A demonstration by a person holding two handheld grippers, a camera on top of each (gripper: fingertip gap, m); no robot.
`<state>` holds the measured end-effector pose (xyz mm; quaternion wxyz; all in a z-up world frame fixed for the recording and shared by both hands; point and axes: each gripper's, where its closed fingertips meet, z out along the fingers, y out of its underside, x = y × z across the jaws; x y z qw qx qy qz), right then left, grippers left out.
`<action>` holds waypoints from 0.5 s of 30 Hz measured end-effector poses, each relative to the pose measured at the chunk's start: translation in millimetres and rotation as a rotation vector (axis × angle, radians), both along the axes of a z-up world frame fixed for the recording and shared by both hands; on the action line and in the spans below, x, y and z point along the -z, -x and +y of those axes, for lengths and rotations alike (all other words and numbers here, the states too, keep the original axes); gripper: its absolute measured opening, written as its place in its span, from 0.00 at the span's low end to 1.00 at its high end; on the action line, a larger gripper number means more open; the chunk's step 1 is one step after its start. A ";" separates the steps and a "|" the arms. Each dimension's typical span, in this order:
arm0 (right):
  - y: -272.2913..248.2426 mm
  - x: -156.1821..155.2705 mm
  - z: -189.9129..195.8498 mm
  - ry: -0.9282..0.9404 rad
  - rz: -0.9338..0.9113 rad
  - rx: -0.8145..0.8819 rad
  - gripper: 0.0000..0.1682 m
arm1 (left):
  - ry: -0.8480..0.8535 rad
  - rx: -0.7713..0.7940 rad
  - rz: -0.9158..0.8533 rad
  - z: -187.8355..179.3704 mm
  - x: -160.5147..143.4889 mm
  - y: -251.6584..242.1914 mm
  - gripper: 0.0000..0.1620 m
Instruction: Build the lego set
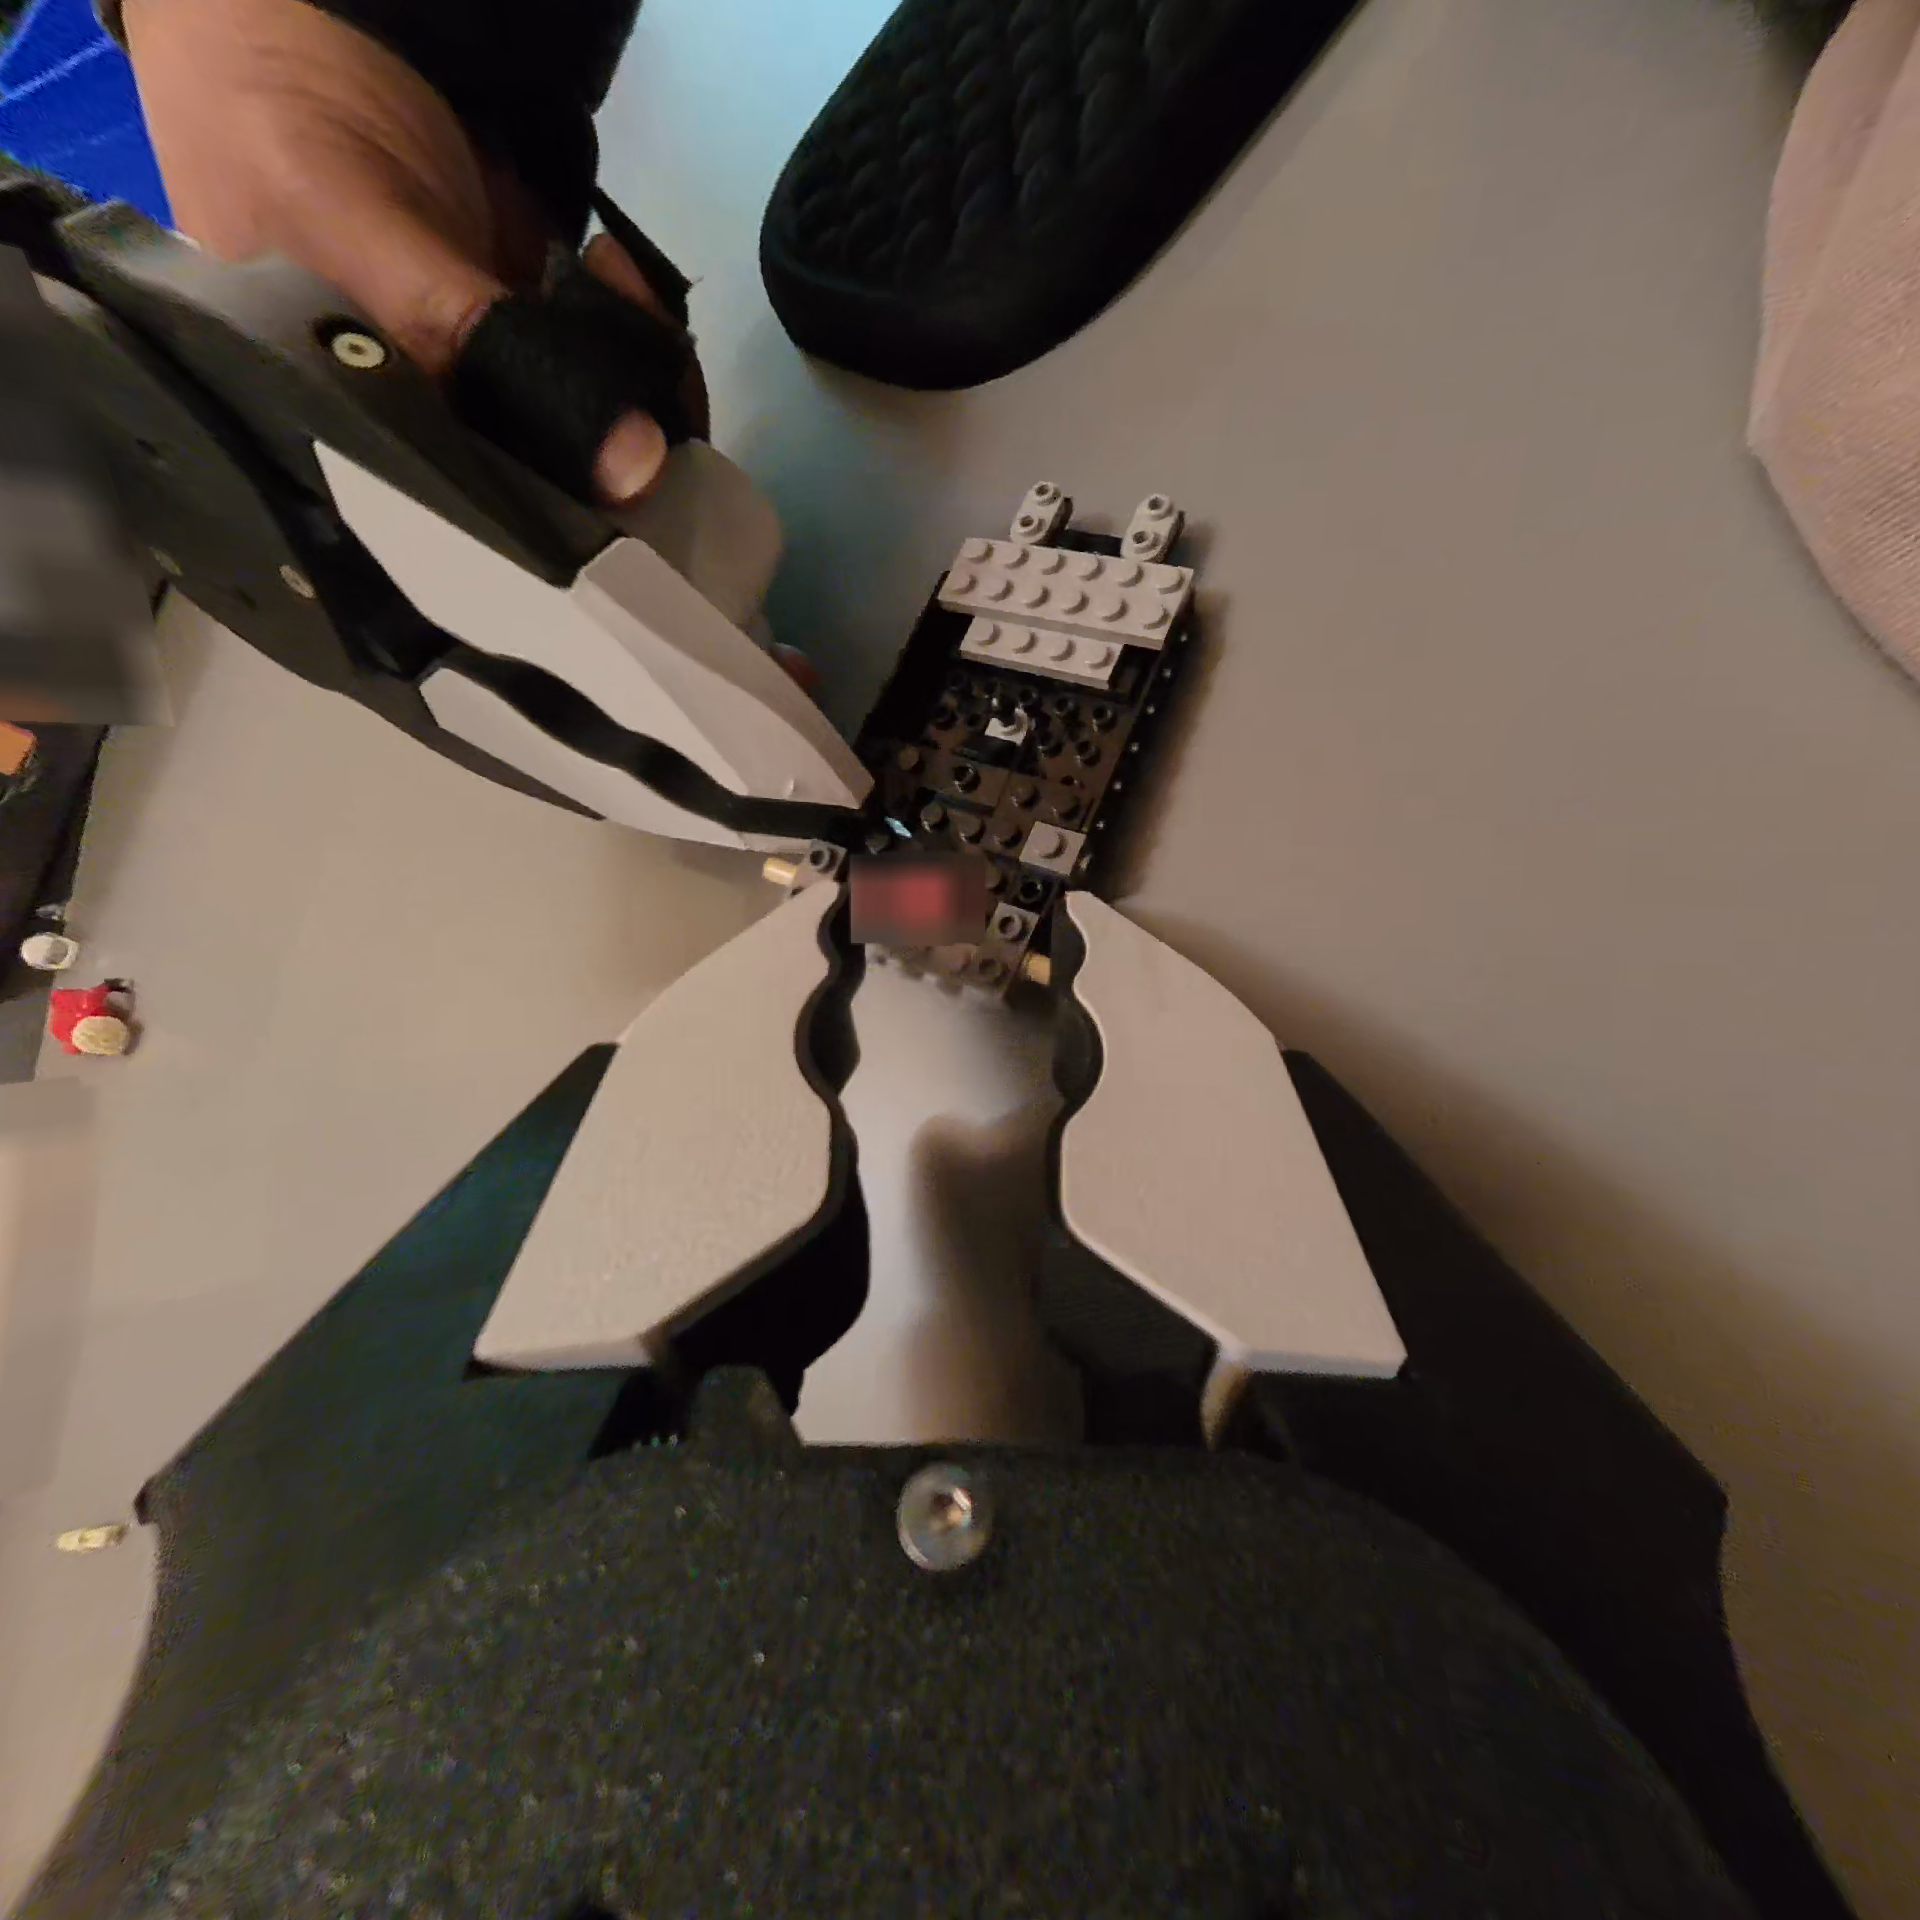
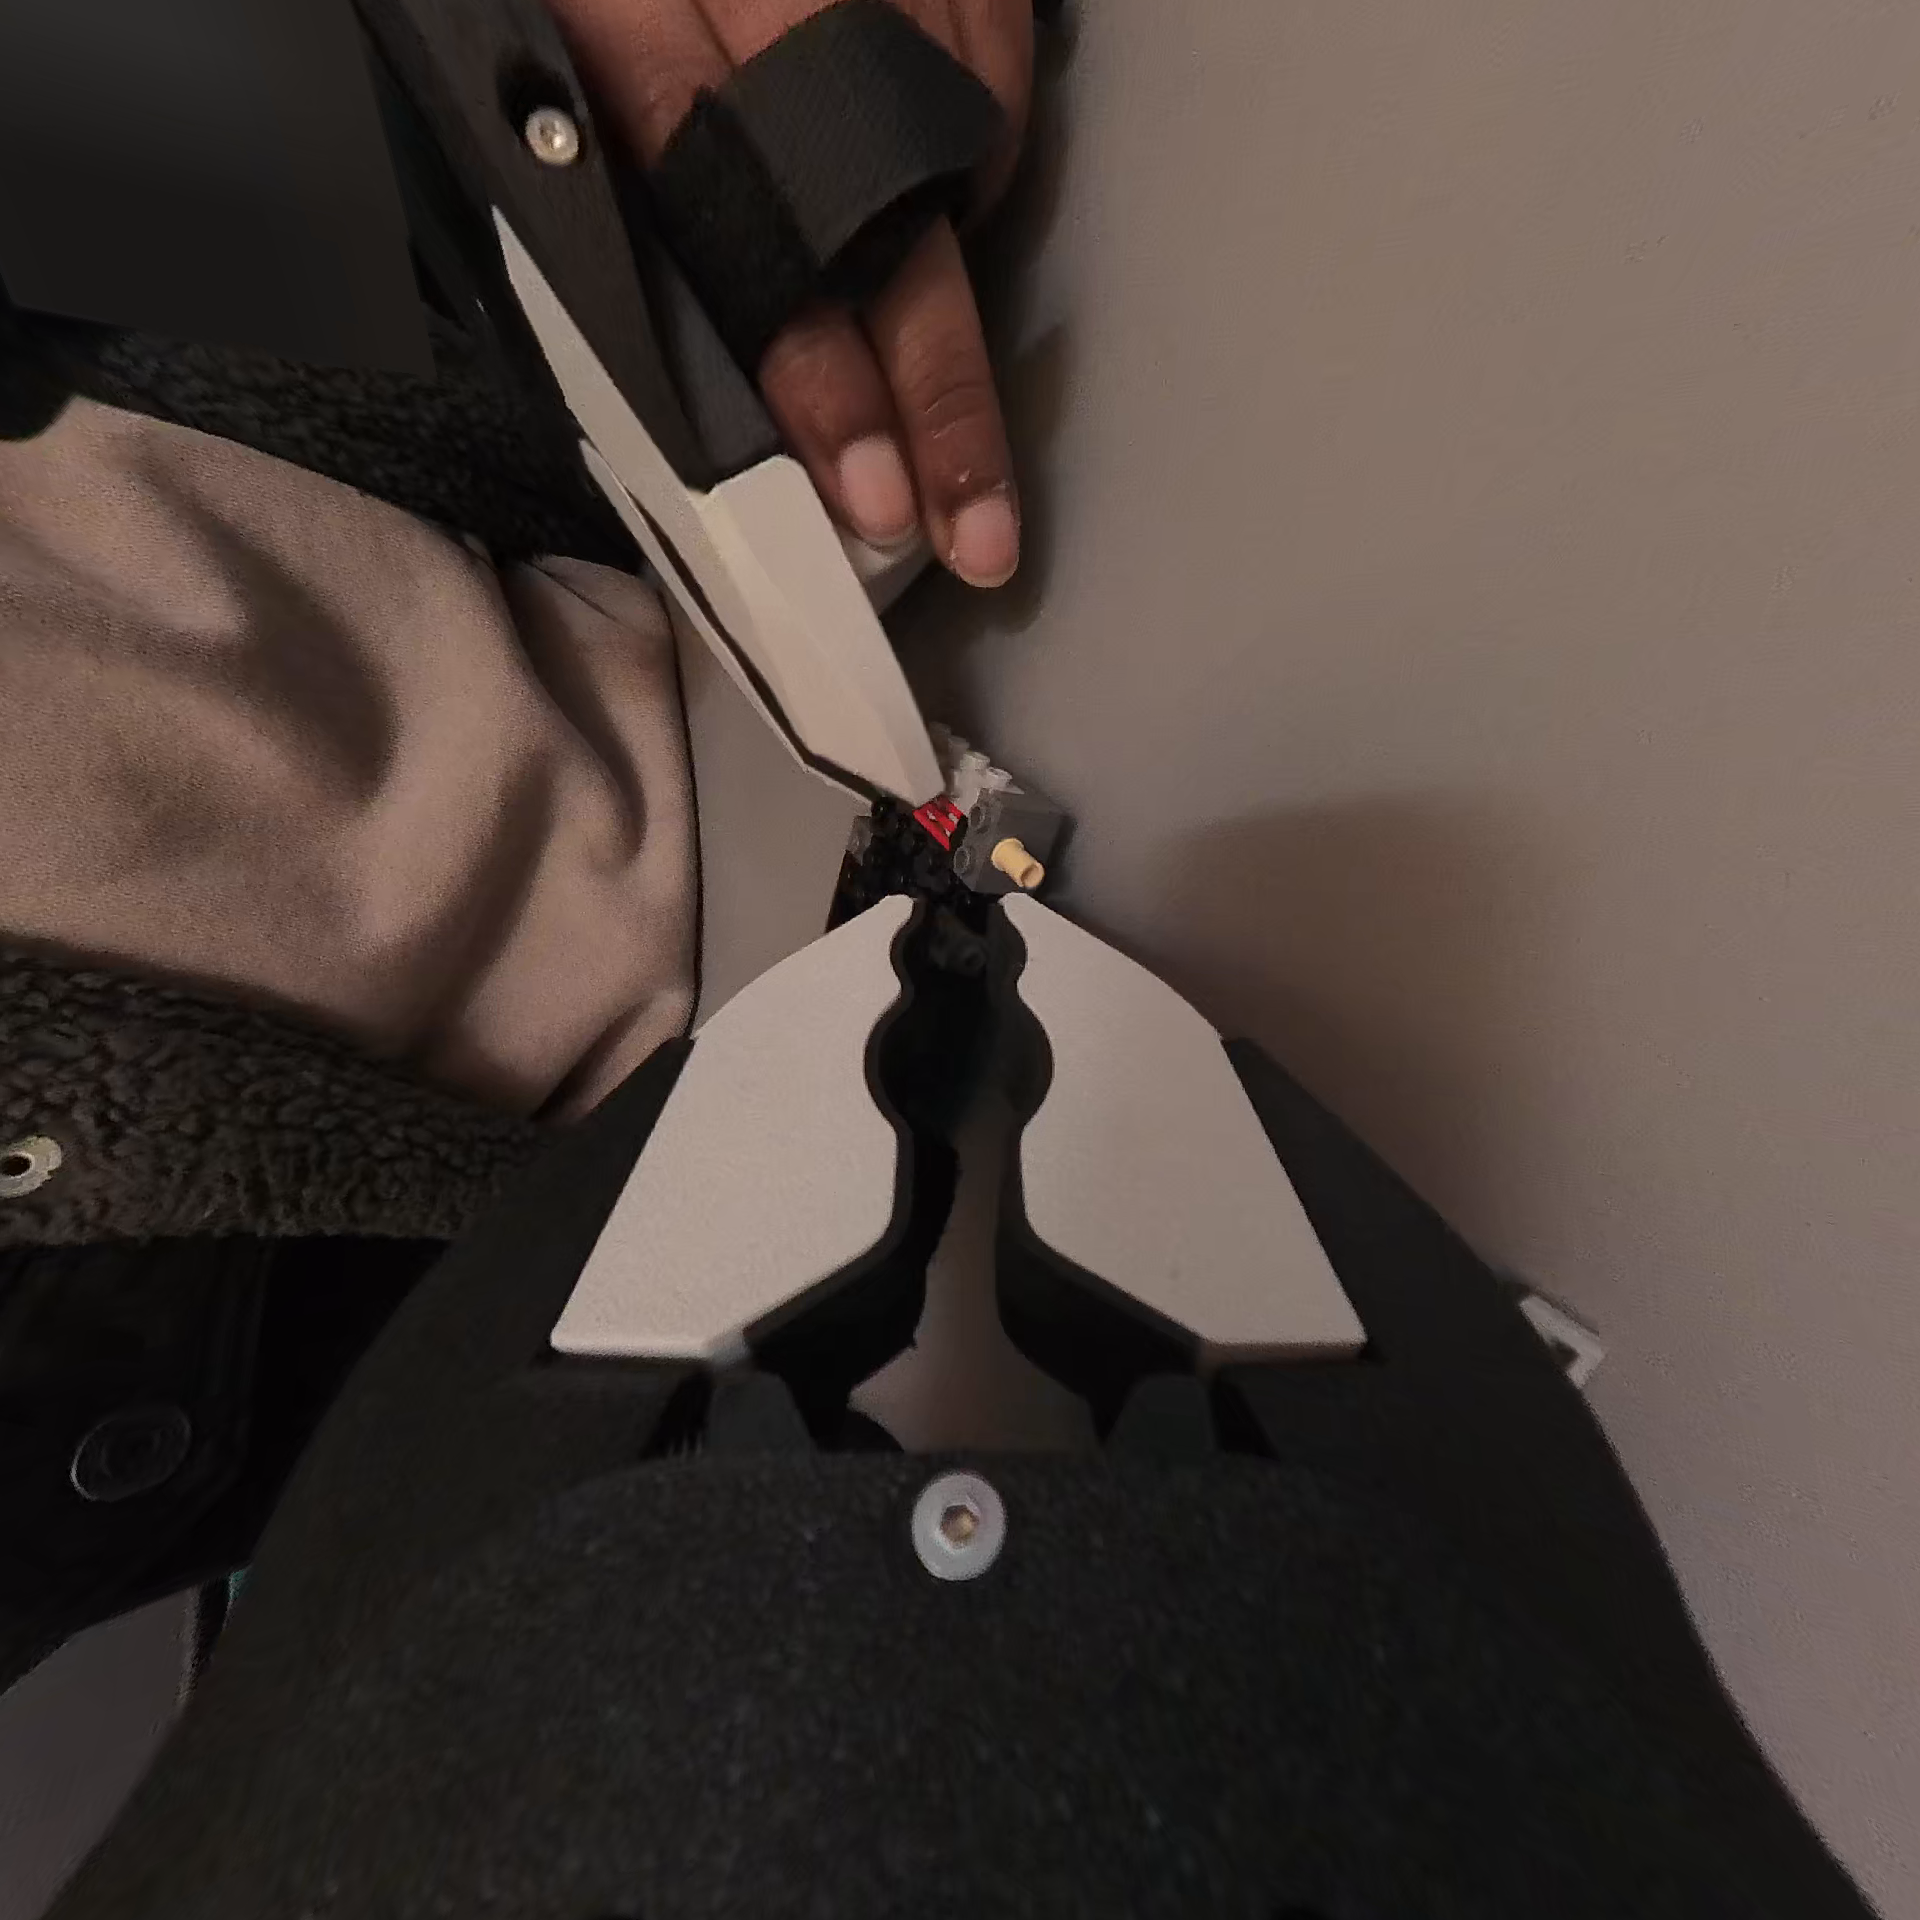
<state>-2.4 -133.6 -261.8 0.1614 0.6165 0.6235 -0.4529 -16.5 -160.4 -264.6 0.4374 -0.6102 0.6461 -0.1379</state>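
One lego build (image 1: 1039, 748) lies flat on the grey surface (image 1: 1455, 935): a black studded chassis with two grey plates (image 1: 1070, 597) stacked at its far end and two small grey clips (image 1: 1101, 514) beyond them. Two tan pins (image 1: 774, 871) stick out at its near end, one on each side. A blurred patch covers a red piece (image 2: 940, 818) near that end; no writing can be read anywhere.

Two grippers meet at the build. The left gripper (image 1: 945, 925) has its jaws spread to the width of the near end, the two tips standing at either side of it; whether they actually press on the bricks cannot be told. The right gripper (image 2: 951, 909) comes in from the left of the left wrist view, held by a hand (image 1: 343, 177) with a black strap over one finger. In its own view its jaws stand a little apart around the black studded part of the build, and a firm pinch cannot be confirmed.

Off to the left of the surface lie loose parts: one red piece with a tan disc (image 1: 91, 1023), one small white piece (image 1: 49, 951) and one pale pin (image 1: 88, 1538). One black padded object (image 1: 1018, 187) rests at the far side
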 end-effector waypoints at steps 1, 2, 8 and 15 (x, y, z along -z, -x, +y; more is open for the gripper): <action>0.3 0.3 0.0 -0.002 0.002 -0.001 0.06 | 0.005 -0.006 0.000 1.0 0.4 0.7 0.23; 0.6 0.1 -0.2 0.001 0.002 -0.002 0.06 | 0.011 -0.012 -0.004 1.9 0.1 1.1 0.25; 1.5 -4.7 -6.6 0.034 0.025 -0.028 0.07 | 0.137 -0.043 -0.068 5.1 -2.4 3.4 0.44; 1.5 -10.6 -11.8 0.054 0.061 -0.047 0.06 | 0.135 0.025 -0.040 -6.4 0.1 -1.5 0.38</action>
